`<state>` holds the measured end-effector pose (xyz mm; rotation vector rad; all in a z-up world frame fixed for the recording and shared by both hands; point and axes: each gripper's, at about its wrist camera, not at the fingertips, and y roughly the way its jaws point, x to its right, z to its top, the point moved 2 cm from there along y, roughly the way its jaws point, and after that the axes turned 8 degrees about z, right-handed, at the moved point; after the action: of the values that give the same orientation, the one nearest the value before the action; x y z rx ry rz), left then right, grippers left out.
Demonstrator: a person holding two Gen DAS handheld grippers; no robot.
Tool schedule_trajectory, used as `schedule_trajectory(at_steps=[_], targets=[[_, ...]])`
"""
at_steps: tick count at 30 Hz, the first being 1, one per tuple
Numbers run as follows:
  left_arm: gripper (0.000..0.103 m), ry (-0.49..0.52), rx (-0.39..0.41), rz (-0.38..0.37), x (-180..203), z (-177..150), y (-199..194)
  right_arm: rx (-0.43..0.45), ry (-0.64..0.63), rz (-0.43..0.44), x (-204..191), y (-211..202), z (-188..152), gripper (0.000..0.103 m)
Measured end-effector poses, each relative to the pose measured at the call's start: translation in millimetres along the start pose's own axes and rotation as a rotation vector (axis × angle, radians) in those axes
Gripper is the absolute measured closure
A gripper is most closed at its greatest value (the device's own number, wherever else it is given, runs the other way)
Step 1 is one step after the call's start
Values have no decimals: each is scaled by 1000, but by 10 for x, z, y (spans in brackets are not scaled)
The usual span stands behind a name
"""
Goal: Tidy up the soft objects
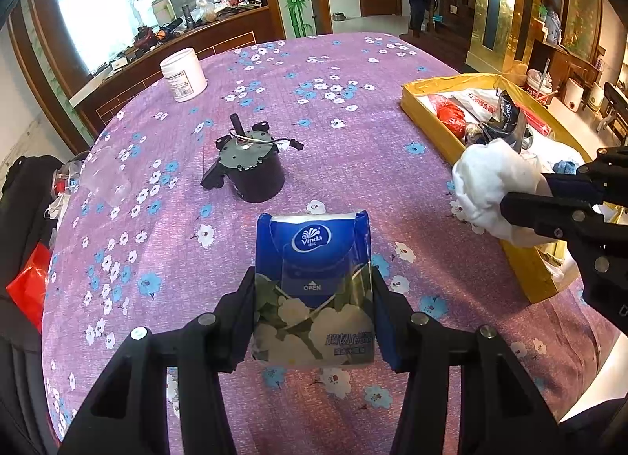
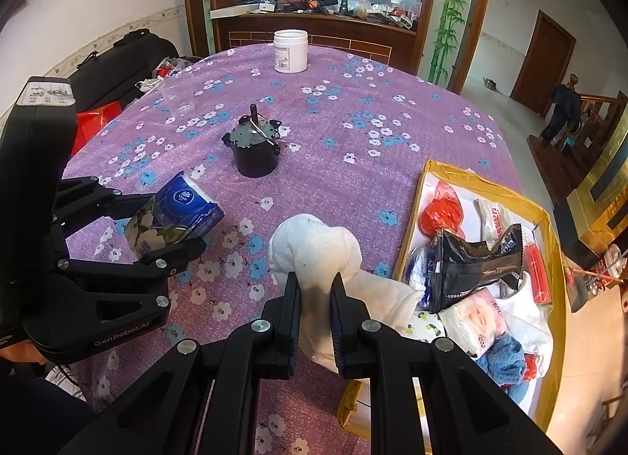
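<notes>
My left gripper point(image 1: 314, 294) is shut on a blue Vinda tissue pack point(image 1: 312, 278) and holds it above the purple flowered tablecloth point(image 1: 274, 101). It also shows in the right wrist view point(image 2: 172, 219), with the tissue pack point(image 2: 176, 215) between its fingers. My right gripper point(image 2: 316, 286) is shut on a bunched white cloth point(image 2: 314, 247) beside the yellow box point(image 2: 424, 180). In the left wrist view the white cloth point(image 1: 490, 180) hangs over the yellow box's point(image 1: 431, 117) near rim, held by the right gripper point(image 1: 522, 196).
The yellow box holds several soft items: a red bag point(image 2: 441, 215), a black packet point(image 2: 475, 258), a blue cloth point(image 2: 504, 360). A black motor point(image 1: 247, 164) stands mid-table. A white jar point(image 1: 182, 74) is at the far side. A clear plastic cup point(image 1: 104, 180) lies at the left edge.
</notes>
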<state>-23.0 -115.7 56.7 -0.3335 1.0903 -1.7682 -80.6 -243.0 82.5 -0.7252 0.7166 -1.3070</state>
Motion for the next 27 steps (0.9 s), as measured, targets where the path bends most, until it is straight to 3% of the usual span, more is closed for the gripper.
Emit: schedule_trajectory(at_steps=[18,27], targets=[[52,18,2,-18,169,72,9,-1,40,-26,197,-55,-81,88],[52,52,27,-66,426,247,-59,78,185,-98,738,-352,-181,88]])
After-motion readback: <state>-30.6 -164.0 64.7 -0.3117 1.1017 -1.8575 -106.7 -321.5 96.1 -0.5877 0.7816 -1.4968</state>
